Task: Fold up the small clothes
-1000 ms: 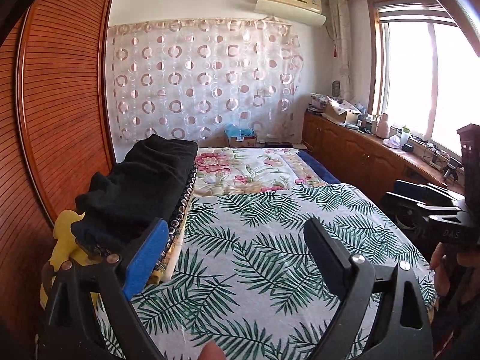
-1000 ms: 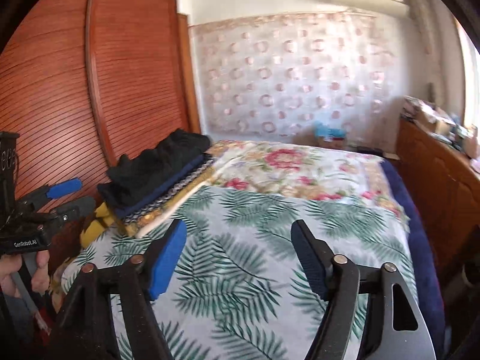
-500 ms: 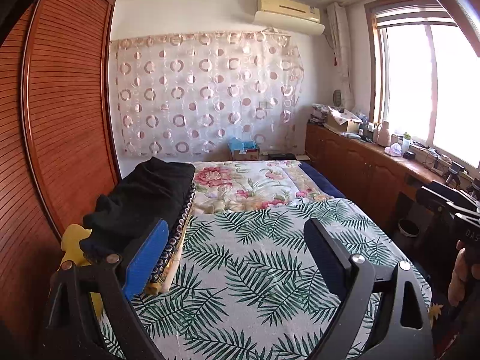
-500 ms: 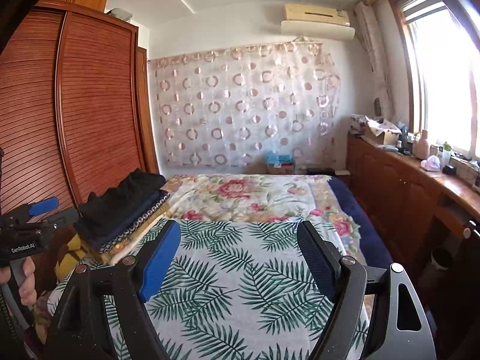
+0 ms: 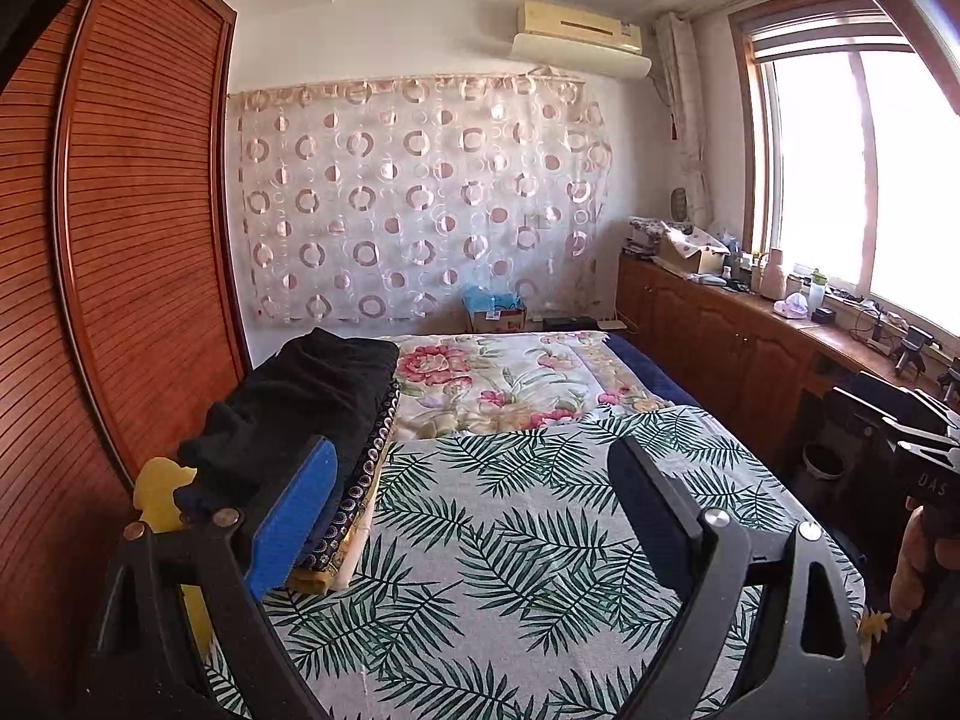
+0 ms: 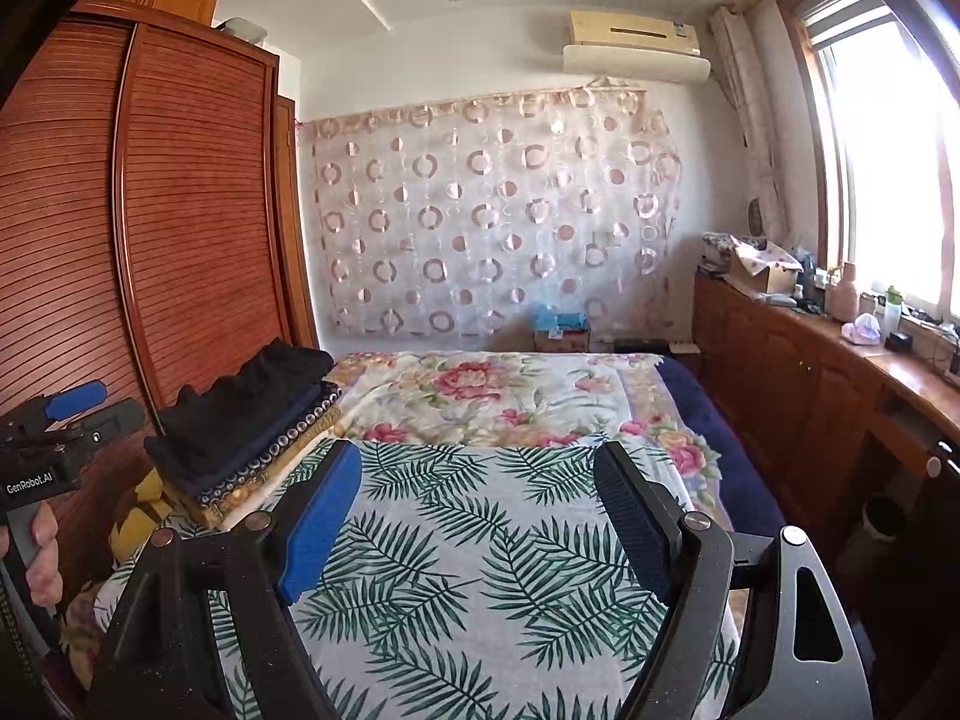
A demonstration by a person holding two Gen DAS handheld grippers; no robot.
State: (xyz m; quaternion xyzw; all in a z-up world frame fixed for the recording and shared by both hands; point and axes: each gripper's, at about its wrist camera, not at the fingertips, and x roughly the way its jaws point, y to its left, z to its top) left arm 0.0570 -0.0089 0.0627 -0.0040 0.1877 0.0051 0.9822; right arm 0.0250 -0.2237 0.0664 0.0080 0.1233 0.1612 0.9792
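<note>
Currently: folded clothes stack (image 5: pixel 300 420) on bed (image 5: pixel 510 540), wardrobe-side edge | long axis toward curtain | left gripper (image 5: pixel 474 492) nearer, jaws apart, empty | right gripper (image 6: pixel 480 510) likewise spread, empty

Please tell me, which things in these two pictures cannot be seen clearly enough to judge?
- Pile of folded clothes: left wrist view, the left tool's blue finger covers its near end; the number of pieces is unclear.
- Yellow item under the pile: mostly buried, kind unknown.
- Right tool: left wrist view, cut by the frame edge.
- Small items on the counter: too small, washed out by window glare.
</note>
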